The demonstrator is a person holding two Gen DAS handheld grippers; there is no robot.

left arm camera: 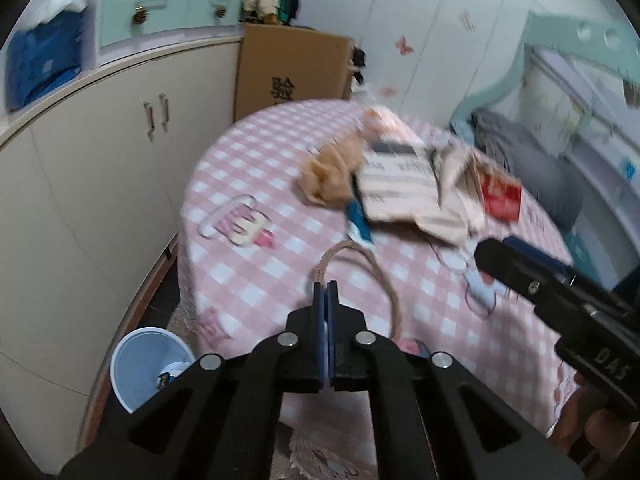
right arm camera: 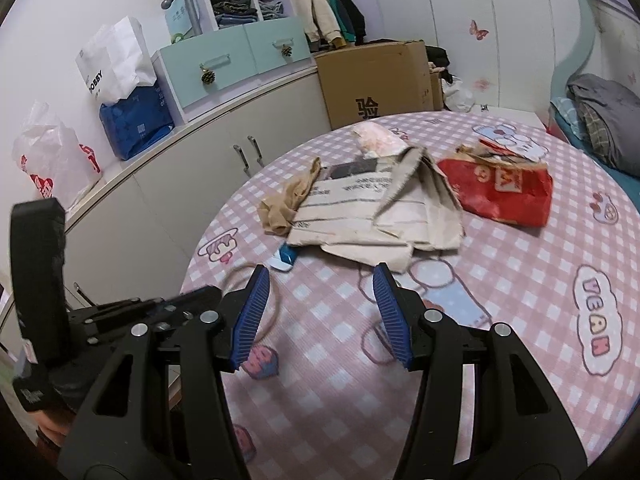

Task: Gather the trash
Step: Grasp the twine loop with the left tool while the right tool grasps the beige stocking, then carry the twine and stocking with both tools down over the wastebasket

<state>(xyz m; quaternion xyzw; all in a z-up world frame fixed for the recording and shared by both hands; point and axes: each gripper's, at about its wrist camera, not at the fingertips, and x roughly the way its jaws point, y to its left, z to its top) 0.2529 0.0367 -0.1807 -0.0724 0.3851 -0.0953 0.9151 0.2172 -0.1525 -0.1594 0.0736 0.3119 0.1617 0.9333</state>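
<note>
**A:** Where's the trash lying?

**B:** In a heap toward the far side of the desk (right arm camera: 520, 320): a flattened paper bag (right arm camera: 360, 216), a crumpled tan stocking (right arm camera: 286, 204) touching its left edge, a red snack wrapper (right arm camera: 504, 192) just to its right, a pink wad (right arm camera: 376, 138) behind it, and a small blue-and-white packet (right arm camera: 283, 259) at its near edge. A loop of twine (left arm camera: 360, 276) lies nearer, and a pale blue bin (left arm camera: 144, 364) stands on the floor beside the desk.

**A:** And the jaws?

**B:** The left gripper (left arm camera: 326, 286) has its jaws fully together, right at one end of the twine loop; it looks pinched between them, though blur keeps me from being sure. The right gripper (right arm camera: 320, 280) stands about half open with nothing between its jaws, hovering short of the paper bag.

**A:** How will these things handle?

**B:** All light, I'd judge. The twine is limp and will dangle. The paper bag is thin but creased stiff, so take it by a raised folded flap near the middle. The stocking is soft; pinch its bunched part. The wrapper looks slick and crinkly, so grip a crumpled ridge.
</note>
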